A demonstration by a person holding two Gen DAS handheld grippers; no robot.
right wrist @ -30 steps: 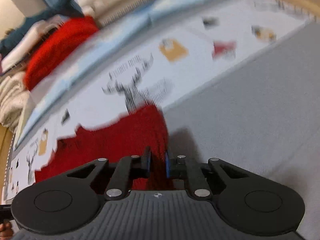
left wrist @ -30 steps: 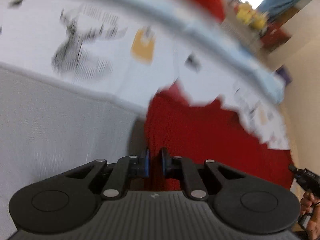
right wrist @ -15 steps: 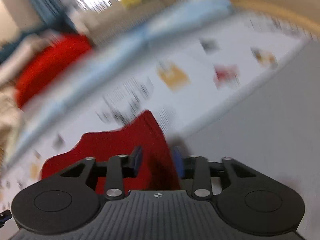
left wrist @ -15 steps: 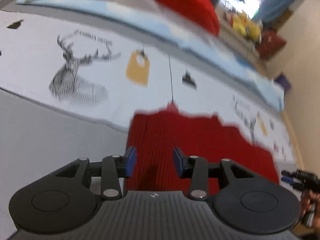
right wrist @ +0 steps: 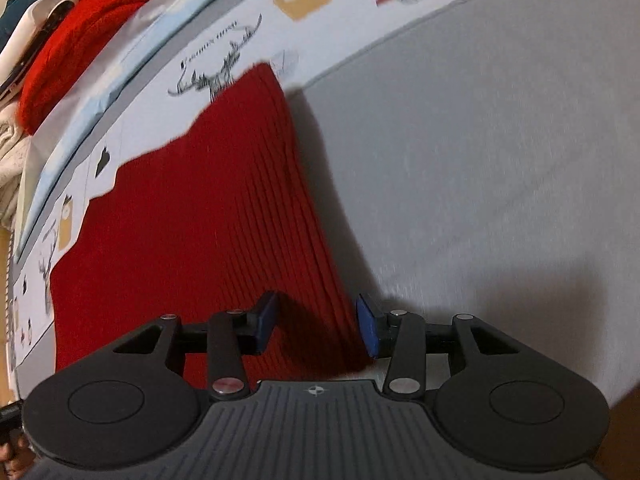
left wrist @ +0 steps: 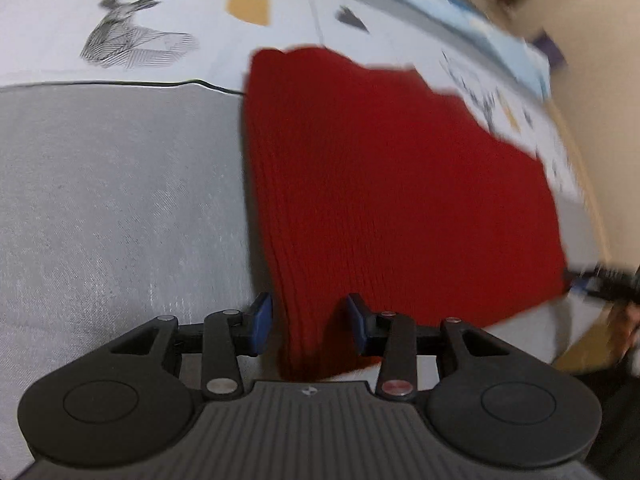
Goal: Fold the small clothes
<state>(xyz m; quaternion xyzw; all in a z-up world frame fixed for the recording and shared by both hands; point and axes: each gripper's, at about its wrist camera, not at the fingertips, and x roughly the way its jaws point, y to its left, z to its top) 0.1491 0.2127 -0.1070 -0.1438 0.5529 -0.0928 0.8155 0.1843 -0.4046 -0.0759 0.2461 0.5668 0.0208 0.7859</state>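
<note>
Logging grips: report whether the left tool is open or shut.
Open. The left tool has its blue pads apart, straddling the red knitted garment's edge.

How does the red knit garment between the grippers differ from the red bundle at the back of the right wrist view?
The red ribbed knit garment lies spread flat across the grey cloth and the white deer-print sheet; the red bundle sits bunched up in a pile of other clothes. The garment is within both open grippers, left gripper and right gripper; the bundle lies far beyond them. Both share a strong red colour.
</note>
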